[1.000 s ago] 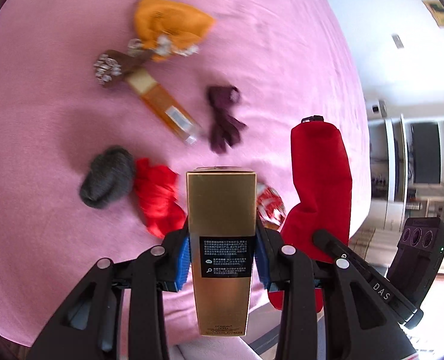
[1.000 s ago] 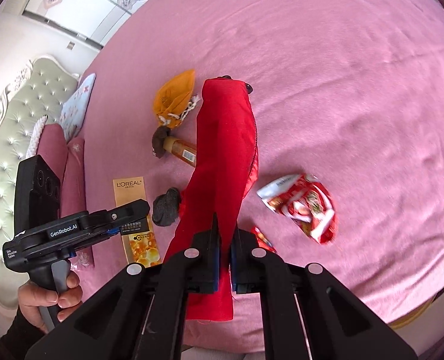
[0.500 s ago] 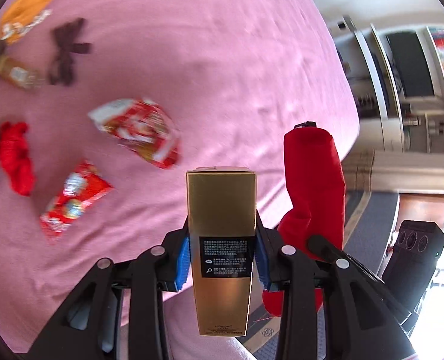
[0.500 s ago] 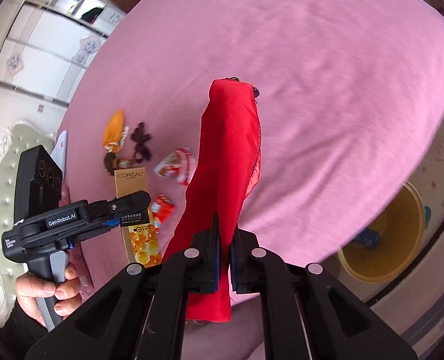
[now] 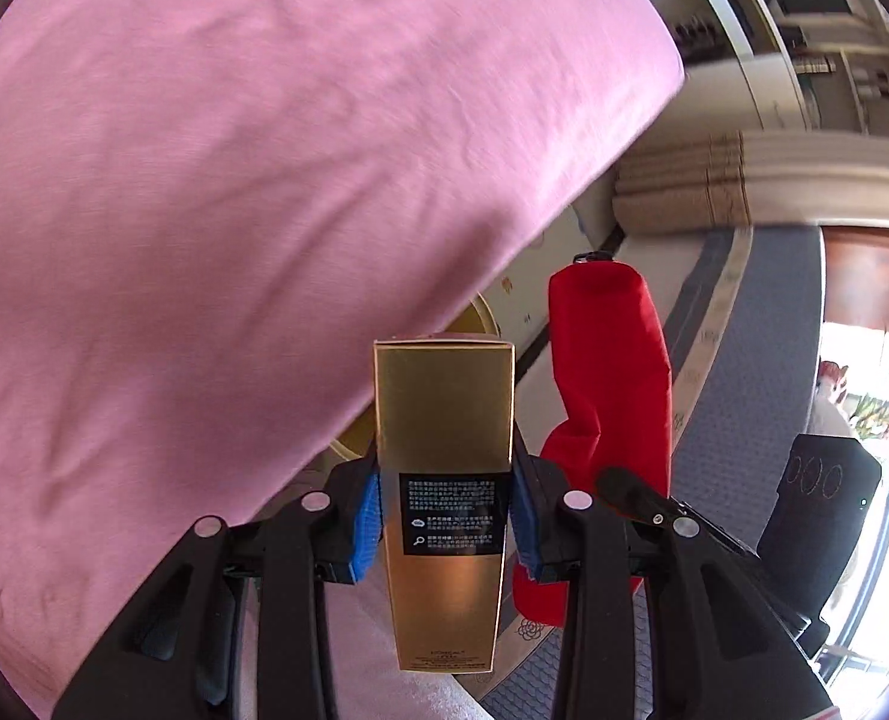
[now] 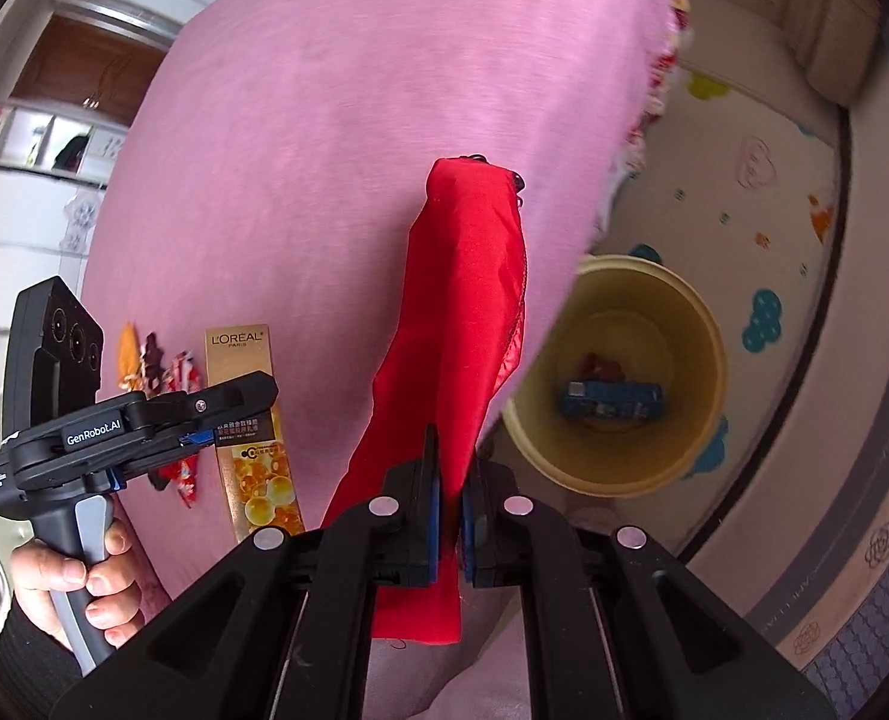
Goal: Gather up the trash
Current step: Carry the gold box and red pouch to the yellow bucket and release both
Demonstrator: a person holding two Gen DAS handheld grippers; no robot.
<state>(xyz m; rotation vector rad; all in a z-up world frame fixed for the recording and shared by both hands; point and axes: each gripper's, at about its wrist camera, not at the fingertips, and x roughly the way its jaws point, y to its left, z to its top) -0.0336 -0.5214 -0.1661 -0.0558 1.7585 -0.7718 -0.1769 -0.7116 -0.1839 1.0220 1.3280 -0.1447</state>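
Pink bed (image 6: 384, 120) has slid aside, so the yellow bin (image 6: 618, 372) (at 3 o'clock) now shows: your left tool (image 5: 444, 516) grips the gold box (image 5: 444, 420), your right tool (image 6: 449, 516) the red cloth (image 6: 462, 312).

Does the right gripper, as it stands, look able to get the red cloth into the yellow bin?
Probably yes: the right gripper holds the red cloth beside the open yellow bin, nothing between them.

Both the left gripper (image 5: 444, 516) and right gripper (image 6: 450, 516) are clamped tight.
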